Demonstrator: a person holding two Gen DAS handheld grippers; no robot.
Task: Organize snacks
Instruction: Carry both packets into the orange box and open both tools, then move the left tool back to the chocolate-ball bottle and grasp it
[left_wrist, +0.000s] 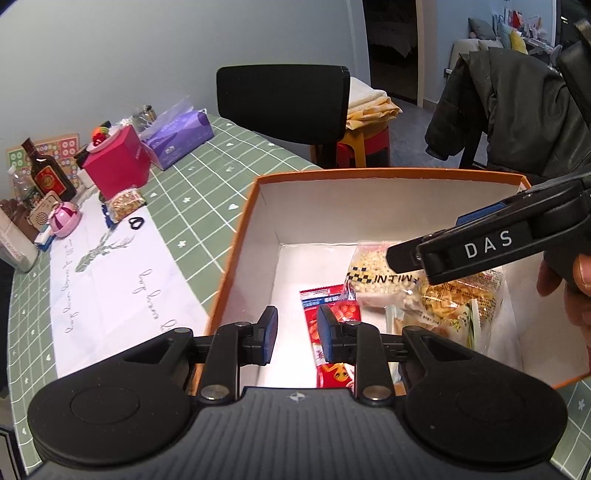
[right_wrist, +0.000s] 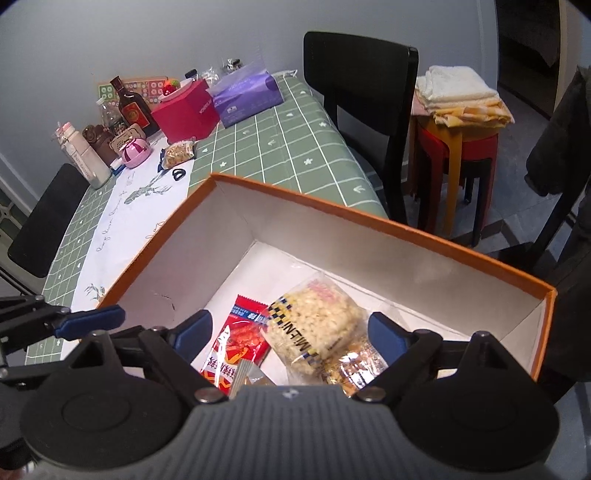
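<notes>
Both grippers hang over the open orange box (right_wrist: 373, 225), pointing down into it. In its own view the left gripper (left_wrist: 293, 334) has its blue pads drawn as close as they go, with nothing pinched between them; the red packet (left_wrist: 334, 325) lies on the box floor below the gap. In its own view the right gripper (right_wrist: 290, 332) is spread wide, its pads standing either side of the puffed-rice bag (right_wrist: 314, 321) without pressing on it. That bag lies tilted across the box floor, overlapping the red packet's right edge and resting partly on a yellowish crisp bag (right_wrist: 354, 365) beneath it; more wrappers sit at the near edge, too hidden to name. From the left view the right gripper's black finger, marked DAS, reaches in over these bags, with part of a hand (left_wrist: 569, 288) behind it. The box stands on the worktop (right_wrist: 295, 147), which has a green grid cloth and a white runner (right_wrist: 147, 210). One more snack bag (right_wrist: 179, 152) lies well apart on the runner, just beside a black clip (right_wrist: 178, 174) and near a red box (right_wrist: 184, 110), a purple tissue pack (right_wrist: 247, 96) and a dark bottle (right_wrist: 131, 107) by the wall. A black chair (right_wrist: 358, 96) stands beyond the worktop, with folded towels (right_wrist: 458, 96) on stacked stools beside it.
</notes>
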